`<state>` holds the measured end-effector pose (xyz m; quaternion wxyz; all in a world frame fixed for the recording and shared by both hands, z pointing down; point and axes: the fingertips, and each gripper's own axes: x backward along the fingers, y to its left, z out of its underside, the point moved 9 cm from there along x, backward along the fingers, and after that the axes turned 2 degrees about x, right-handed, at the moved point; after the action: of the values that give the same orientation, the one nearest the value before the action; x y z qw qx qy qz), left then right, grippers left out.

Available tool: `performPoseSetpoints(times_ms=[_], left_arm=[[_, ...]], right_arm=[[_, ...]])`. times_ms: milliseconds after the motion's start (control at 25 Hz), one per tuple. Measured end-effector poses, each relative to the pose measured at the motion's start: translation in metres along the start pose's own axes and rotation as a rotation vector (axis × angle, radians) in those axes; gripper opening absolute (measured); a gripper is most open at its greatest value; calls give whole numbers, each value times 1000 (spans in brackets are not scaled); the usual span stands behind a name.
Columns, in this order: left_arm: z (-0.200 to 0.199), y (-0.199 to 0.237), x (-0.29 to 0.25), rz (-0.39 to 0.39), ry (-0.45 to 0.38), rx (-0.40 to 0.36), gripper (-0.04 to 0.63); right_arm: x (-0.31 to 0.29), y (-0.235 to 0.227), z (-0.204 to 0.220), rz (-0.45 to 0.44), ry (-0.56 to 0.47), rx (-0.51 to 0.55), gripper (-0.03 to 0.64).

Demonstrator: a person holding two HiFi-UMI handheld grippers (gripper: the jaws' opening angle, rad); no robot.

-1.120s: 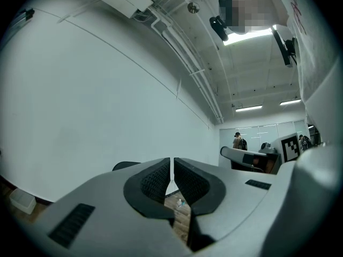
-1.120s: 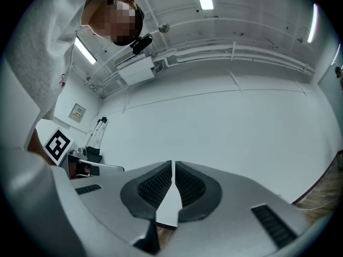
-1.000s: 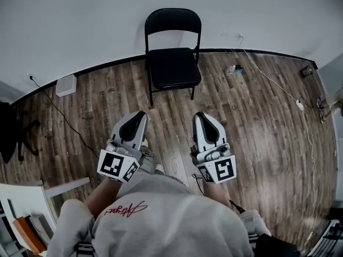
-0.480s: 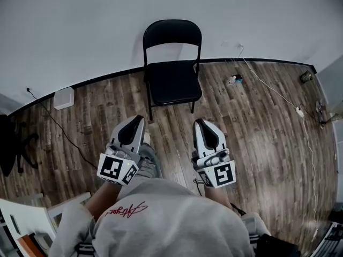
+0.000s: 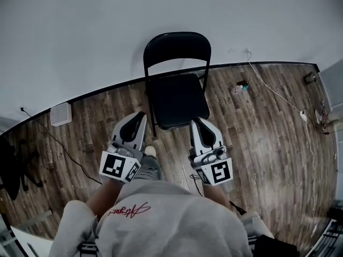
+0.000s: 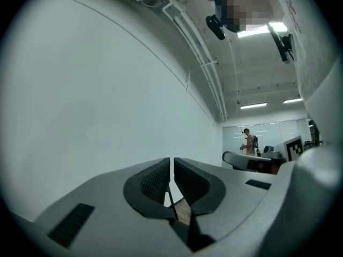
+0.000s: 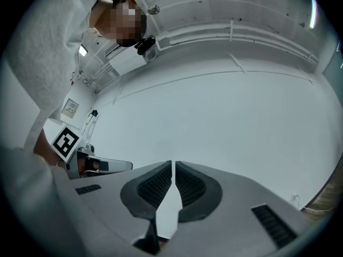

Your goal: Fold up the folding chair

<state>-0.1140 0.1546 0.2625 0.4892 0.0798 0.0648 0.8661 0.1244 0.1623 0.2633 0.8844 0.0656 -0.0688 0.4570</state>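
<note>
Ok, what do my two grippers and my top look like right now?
The left gripper and right gripper match: pale grey shells, black ribbed pads, a white marker cube with black squares. The sweatshirt is grey with red script.

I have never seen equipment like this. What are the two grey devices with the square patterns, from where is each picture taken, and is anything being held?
There is no robot here. A person holds one tool in each hand: the left gripper and the right gripper. The cubes with square markers are parts of these tools.

The head view comes from a camera on the person's head, looking steeply down. It shows a black folding chair, unfolded, standing on the wooden floor by the white wall. A small white box sits on the floor at the left.

The left and right gripper views come from cameras riding on the grippers, looking along the jaws. They show mostly the wall. Both pairs of jaws are shut with nothing between them, so nothing is held.
</note>
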Motion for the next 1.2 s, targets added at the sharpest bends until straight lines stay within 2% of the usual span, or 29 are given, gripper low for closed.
performPoseSetpoints(times_ms=[160,360,520,560,600,640,720,800,920,1200], left_arm=[[-2,29,-39,39,20,8,35],[10,49,-64,66,68,27,37],[24,62,-85,40,101,31,37],[29,66,-90,23,107,28,40],[36,71,-95,9,115,27,58],[44,77,-100,-3,125,27,113],[64,88,-109,-30,149,30,198],[88,102,-120,-71,177,42,233],[130,132,-145,-151,232,74,249],[219,196,-210,-329,284,63,250]], right_arm=[[-45,-20,1,42,-19,-5,31],[-65,-32,10,96,-2,-9,31],[-74,-42,24,94,31,-51,33],[-77,-44,30,92,36,-83,55],[-78,-47,38,92,42,-128,110],[-78,-50,48,96,49,-179,160],[-75,-54,70,117,72,-256,200],[-70,-56,97,149,104,-304,211],[-60,-64,142,220,138,-418,221],[-19,-76,270,360,289,-700,229]])
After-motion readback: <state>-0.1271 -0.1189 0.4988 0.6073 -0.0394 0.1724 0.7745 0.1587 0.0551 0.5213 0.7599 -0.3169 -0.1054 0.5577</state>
